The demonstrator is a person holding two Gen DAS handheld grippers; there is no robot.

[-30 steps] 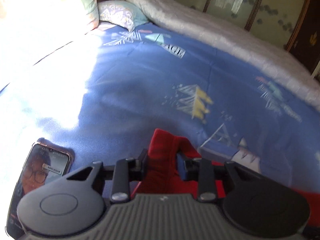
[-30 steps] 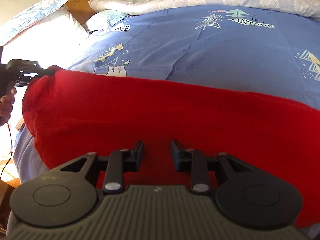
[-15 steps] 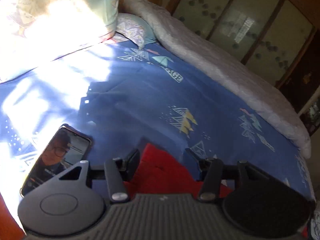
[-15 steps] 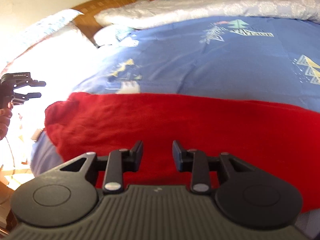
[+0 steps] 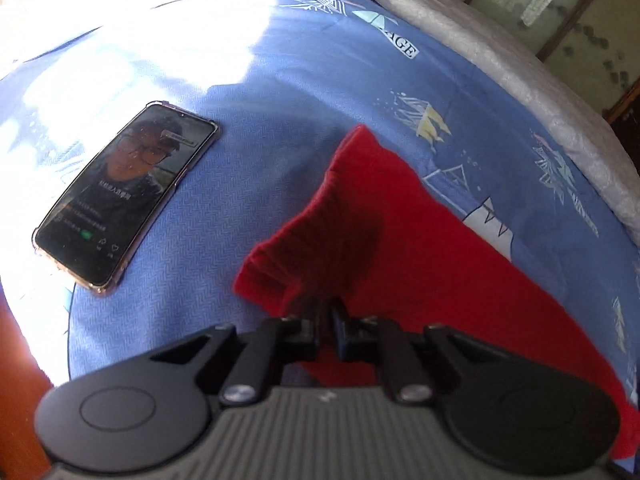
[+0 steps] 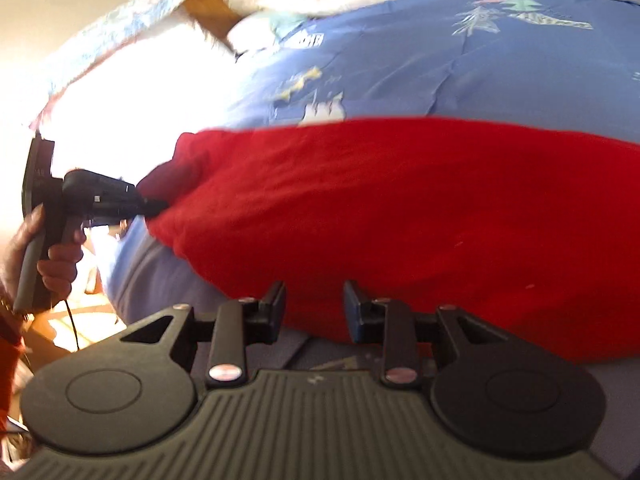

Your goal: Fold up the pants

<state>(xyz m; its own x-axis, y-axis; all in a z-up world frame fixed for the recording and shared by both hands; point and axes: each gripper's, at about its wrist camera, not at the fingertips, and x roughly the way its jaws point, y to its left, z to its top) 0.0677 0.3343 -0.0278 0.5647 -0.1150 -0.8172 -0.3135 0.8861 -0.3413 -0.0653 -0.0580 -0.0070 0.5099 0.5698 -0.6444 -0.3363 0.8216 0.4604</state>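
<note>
1. The bed (image 5: 280, 92), covered with a blue printed sheet, carries everything; a pale quilt (image 5: 520, 92) runs along its far side and pillows (image 6: 120, 28) sit at the head.

2. The red pants (image 6: 400, 208) lie stretched across the sheet near the bed's front edge as one long band. They look folded lengthwise already, one leg on the other, though the layers cannot be told apart for certain. No crosswise fold shows yet, so I judge the task around its middle: bringing one end over to the other is what is left.

3. The left tongs (image 5: 325, 320) are closing on the end of the pants, and a bunch of red cloth is pinched between the narrow jaws. From the right wrist view the same tool (image 6: 156, 205) bites the left end of the band, its handle held in the person's left hand (image 6: 44, 256), pointing steeply down at the cloth.

4. The right tongs (image 6: 315, 308) hang at the near edge of the pants with jaws partly apart. Cloth shows in the gap, but the pads do not press it, so they hold nothing.

5. A phone (image 5: 128, 196) lies face up on the sheet, left of the pants end and apart from it.
</note>
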